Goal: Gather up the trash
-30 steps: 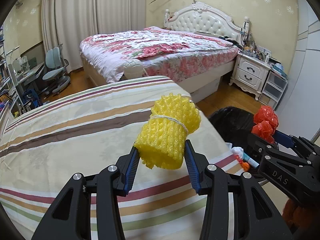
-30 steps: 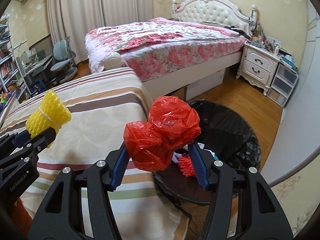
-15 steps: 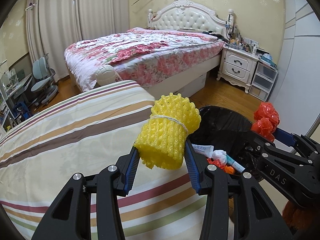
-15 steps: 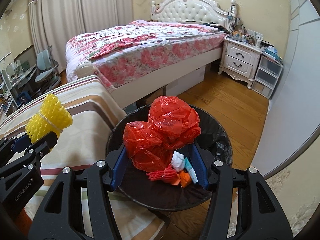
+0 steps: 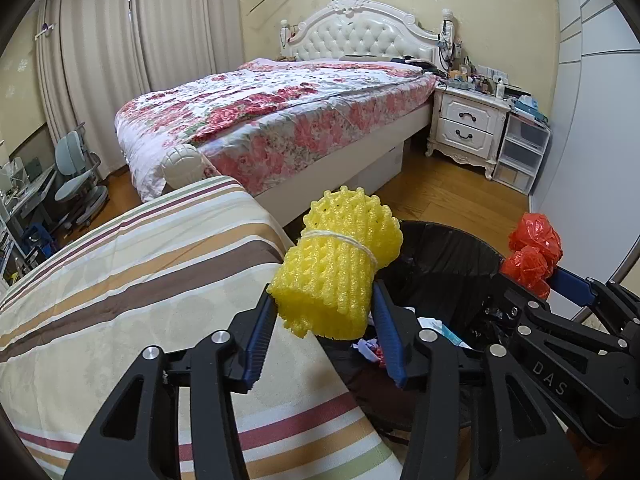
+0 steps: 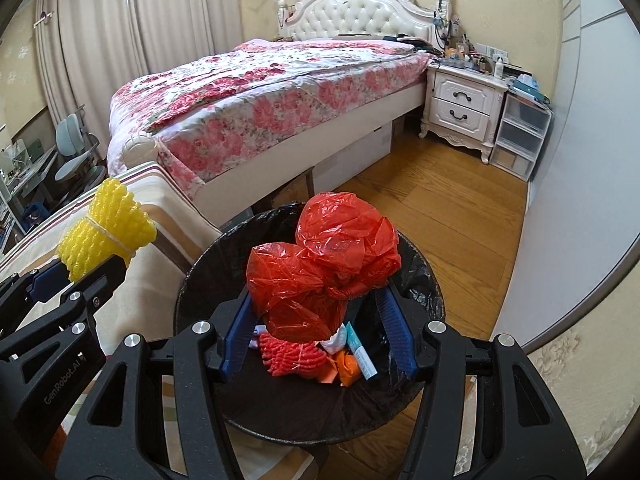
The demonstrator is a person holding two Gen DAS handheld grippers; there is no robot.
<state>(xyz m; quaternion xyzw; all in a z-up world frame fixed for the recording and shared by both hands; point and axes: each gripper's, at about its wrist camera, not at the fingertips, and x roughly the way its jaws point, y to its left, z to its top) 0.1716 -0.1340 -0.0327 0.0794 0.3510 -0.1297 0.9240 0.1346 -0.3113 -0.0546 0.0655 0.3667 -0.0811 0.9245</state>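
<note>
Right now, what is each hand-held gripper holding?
Left hand-held gripper: closed on the yellow foam net.
Right hand-held gripper: closed on the red plastic bag.

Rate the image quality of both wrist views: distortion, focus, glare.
Left wrist: strong fisheye bending, dark vignette corners; yellow foam sharp, soft even light, no glare. Right wrist: same curvature, wall edge bows; red bag sharp with small shiny highlights; bin interior dark.

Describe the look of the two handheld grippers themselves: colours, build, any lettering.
Both are matte black with open triangular cut-outs in the linkage arms and silver round bolt heads at the joints. Left gripper and right gripper carry blue ribbed finger pads. The left's body reads "GenRobot.AI", the right's "DAS", in grey. No cables or sleeves show.
</note>
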